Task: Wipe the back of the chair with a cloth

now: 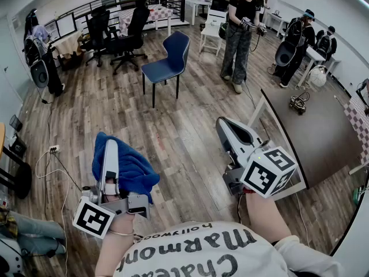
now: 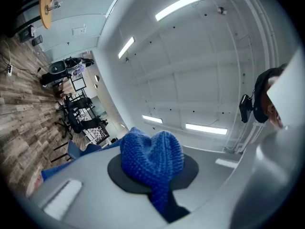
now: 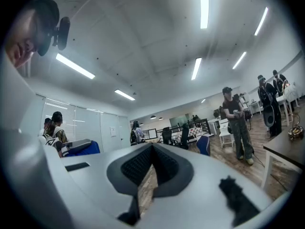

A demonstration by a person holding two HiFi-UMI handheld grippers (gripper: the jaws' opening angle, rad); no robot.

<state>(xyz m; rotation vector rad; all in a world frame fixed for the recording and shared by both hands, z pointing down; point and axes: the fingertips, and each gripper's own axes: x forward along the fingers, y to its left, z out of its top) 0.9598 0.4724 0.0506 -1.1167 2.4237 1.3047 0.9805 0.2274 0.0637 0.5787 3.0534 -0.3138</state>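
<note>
A blue chair [image 1: 169,62] stands on the wood floor some way ahead of me, its curved back [image 1: 179,45] on the right side. It shows small in the right gripper view as the blue chair [image 3: 205,144]. My left gripper [image 1: 110,149] is low at the left, shut on a blue knitted cloth [image 1: 131,169] that bunches between and around its jaws. Up close, the cloth [image 2: 152,159] bulges over the dark pads. My right gripper [image 1: 228,128] is held at the right with its jaws together and nothing in them; only a thin slit shows in the right gripper [image 3: 151,163] view. Both are far from the chair.
A dark table [image 1: 314,128] stands close at my right. A person [image 1: 241,33] stands beyond the chair, others at the far right [image 1: 297,42]. Black office chairs [image 1: 124,30] and a white chair [image 1: 212,25] are farther back. Cables and a power strip [image 1: 53,150] lie at the left.
</note>
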